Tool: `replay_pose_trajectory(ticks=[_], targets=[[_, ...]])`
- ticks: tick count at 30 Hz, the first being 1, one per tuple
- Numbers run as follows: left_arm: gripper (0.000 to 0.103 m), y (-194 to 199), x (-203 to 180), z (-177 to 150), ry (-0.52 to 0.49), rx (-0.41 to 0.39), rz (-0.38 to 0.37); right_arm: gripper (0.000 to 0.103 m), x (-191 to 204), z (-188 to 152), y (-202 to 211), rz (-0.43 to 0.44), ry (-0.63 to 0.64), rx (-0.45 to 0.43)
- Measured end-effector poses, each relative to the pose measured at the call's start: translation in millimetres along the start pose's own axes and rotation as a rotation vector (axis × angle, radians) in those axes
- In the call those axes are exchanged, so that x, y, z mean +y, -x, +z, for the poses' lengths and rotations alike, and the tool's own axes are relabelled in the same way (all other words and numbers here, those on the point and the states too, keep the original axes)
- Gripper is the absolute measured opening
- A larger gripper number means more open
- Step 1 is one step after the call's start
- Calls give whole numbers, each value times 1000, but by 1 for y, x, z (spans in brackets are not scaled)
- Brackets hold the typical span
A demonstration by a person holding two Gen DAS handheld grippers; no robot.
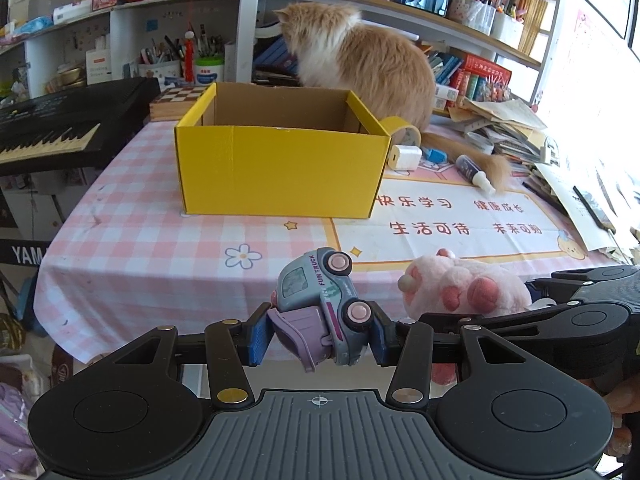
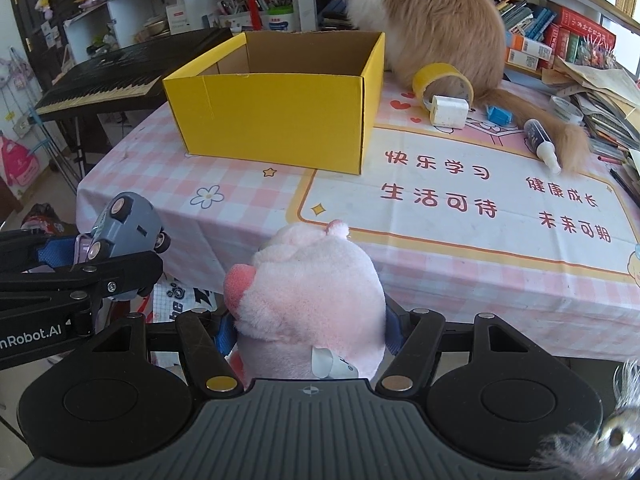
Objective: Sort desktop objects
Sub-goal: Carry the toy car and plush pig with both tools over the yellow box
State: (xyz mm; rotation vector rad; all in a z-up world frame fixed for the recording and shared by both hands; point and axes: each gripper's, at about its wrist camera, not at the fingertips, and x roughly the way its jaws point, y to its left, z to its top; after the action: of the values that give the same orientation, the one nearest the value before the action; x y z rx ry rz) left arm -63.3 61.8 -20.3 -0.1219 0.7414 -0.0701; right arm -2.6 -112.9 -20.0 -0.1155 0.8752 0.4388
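- A pink checked tablecloth (image 1: 132,248) covers my desk; crowded shelves (image 1: 460,28) and a keyboard (image 1: 60,128) stand behind.
- An orange cat (image 1: 372,60) sits behind the open yellow box (image 1: 280,168).
- My left gripper (image 1: 318,336) clamps the toy truck (image 1: 320,300), held off the table's near edge.
- My right gripper (image 2: 308,332) squeezes the pink plush (image 2: 312,280) beside it.
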Motion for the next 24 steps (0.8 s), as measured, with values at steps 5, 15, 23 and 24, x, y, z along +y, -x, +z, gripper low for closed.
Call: replay_pose_trajectory(ticks=[5, 15, 23, 24], targets=[[47, 0, 1, 0, -2, 0, 0, 64, 3, -1, 0, 3, 10, -1], [47, 1, 2, -1, -6, 0, 1, 64, 7, 0, 1, 12, 25, 2], [47, 3, 5, -1, 1, -1, 10, 64, 10, 3, 0, 18, 35, 0], [47, 4, 6, -1, 4, -3, 13, 64, 10, 4, 0, 20, 38, 1]])
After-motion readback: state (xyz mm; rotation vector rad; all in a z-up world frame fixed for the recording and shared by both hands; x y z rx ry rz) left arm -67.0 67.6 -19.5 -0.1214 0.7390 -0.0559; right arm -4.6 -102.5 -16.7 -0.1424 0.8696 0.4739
